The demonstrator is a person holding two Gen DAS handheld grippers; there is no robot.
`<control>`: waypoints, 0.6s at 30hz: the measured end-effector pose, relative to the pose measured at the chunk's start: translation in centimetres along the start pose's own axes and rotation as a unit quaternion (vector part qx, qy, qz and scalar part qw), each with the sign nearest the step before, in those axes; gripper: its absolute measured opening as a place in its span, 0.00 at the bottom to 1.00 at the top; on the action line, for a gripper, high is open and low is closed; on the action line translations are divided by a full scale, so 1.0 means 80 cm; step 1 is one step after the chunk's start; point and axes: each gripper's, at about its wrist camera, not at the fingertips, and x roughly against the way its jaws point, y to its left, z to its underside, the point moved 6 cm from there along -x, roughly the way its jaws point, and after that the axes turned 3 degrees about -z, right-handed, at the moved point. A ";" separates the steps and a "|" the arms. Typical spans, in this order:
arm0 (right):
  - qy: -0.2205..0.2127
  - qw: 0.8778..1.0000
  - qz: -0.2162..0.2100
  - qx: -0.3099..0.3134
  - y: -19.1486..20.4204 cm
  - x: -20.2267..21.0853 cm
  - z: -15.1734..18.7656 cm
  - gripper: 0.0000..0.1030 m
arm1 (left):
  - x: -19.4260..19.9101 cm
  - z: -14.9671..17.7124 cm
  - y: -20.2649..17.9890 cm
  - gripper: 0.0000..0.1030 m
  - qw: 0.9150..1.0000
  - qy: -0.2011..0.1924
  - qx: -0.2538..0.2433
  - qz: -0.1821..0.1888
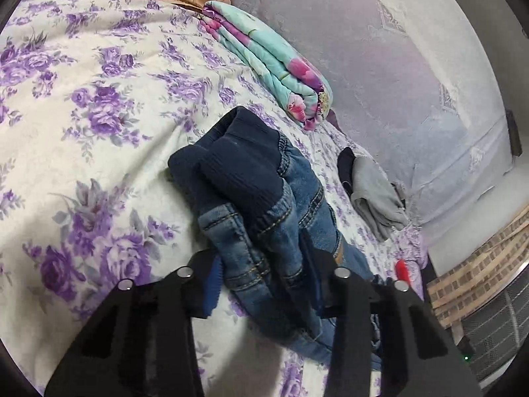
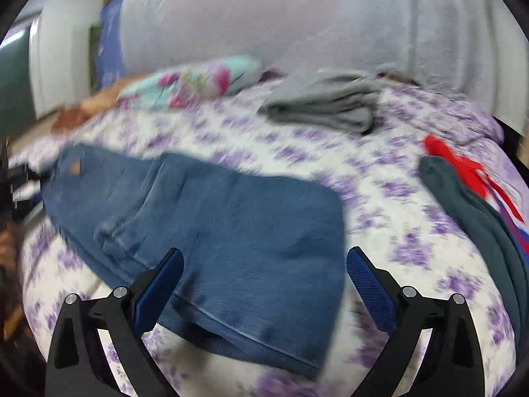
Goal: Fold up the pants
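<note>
Jeans (image 1: 264, 218), left wrist view: bunched waistband end on floral bedspread (image 1: 99, 106), clamped between the fingers of left gripper (image 1: 264, 284). Right wrist view: folded denim legs lying flat between and beyond right gripper (image 2: 264, 274), fingers spread apart, blurred

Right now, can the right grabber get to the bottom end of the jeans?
Probably yes. The right gripper is open, its fingers either side of the jeans hem, and nothing lies on top. The left gripper grips the waist end.
</note>
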 end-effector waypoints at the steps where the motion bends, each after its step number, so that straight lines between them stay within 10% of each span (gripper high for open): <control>1: 0.026 1.000 0.015 0.009 -0.003 -0.009 0.007 0.97 | 0.001 0.000 -0.002 0.35 1.000 -0.001 -0.006 -0.001; 3: 0.072 0.997 -0.006 0.005 -0.009 -0.029 0.016 0.97 | 0.007 0.001 -0.014 0.33 0.999 -0.011 -0.031 -0.013; 11: 0.024 0.985 -0.065 -0.155 -0.093 -0.003 0.026 0.97 | 0.045 0.005 -0.115 0.28 0.983 -0.070 -0.166 -0.025; 18: 0.021 0.964 -0.116 -0.238 -0.123 -0.011 0.043 0.97 | 0.058 0.066 -0.263 0.25 0.930 -0.126 -0.345 -0.006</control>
